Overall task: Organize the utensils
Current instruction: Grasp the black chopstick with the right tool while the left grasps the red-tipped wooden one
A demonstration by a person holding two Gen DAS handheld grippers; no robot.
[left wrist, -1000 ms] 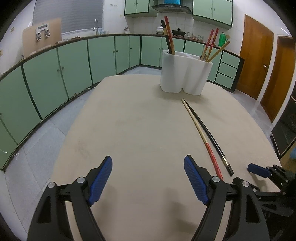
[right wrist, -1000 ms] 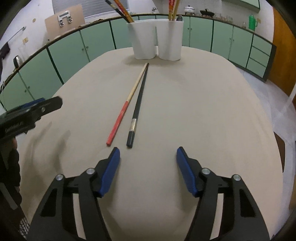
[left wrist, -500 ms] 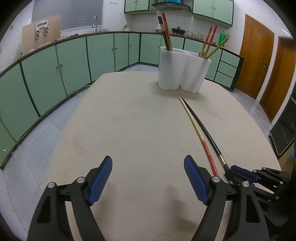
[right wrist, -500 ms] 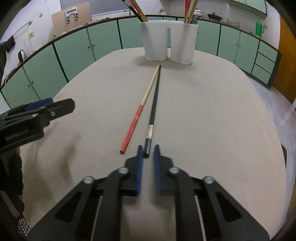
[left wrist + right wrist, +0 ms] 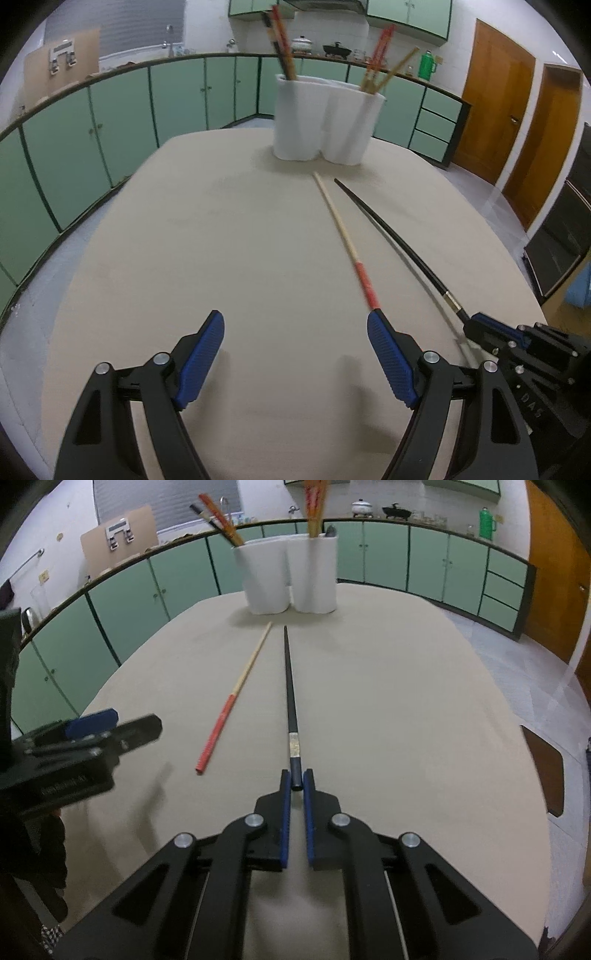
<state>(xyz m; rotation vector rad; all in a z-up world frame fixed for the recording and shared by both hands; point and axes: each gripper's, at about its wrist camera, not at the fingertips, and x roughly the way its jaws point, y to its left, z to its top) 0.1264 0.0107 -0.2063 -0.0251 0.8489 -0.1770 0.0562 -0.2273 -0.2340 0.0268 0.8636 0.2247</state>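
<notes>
Now right gripper [image 5: 296, 780] pitched downward

Table [image 5: 192, 258] bare leftward (wide passage); white holder [image 5: 291, 576] blocks far end.

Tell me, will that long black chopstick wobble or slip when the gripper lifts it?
Probably stiff: the long black chopstick looks straight and rigid. It may droop or swing, since the right gripper is shut only on its very end. It looks smooth and round, so it could slip or roll.
</notes>
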